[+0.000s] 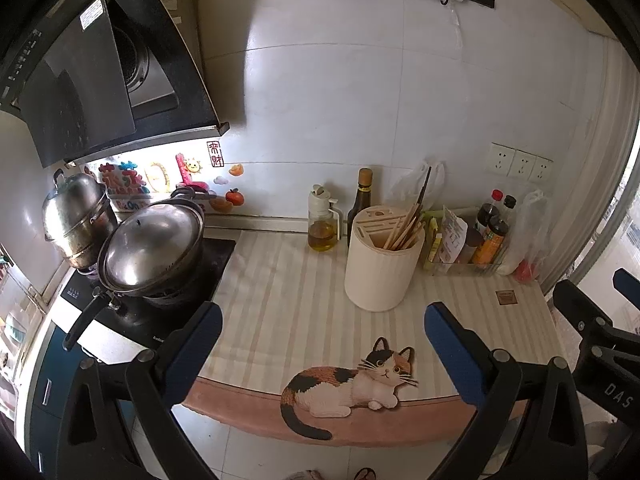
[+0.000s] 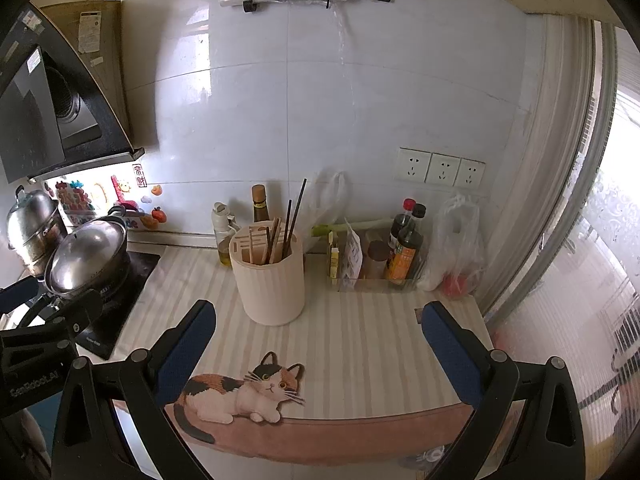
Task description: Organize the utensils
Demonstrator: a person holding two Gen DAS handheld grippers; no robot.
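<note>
Two grippers hang spread wide and empty over the near edge of the worktop (image 1: 288, 280). In the left wrist view the left gripper (image 1: 322, 336) fills the lower part of the frame, its blue-padded fingers (image 1: 454, 354) well apart, with the cat picture (image 1: 352, 384) between them. The cream utensil holder (image 1: 382, 264) stands upright above and slightly right of centre, beyond the fingertips and not touching them; a bunch of chopsticks (image 1: 408, 226) leans in its right-hand compartment. In the right wrist view the right gripper (image 2: 318, 336) is likewise wide open at the bottom of the frame, and the same holder (image 2: 270, 276) stands just above the left finger, near the centre. An oil bottle (image 1: 322, 224) sits left of the holder, and a lidded wok (image 1: 154, 246) rests on the stove at the left of the frame.
</note>
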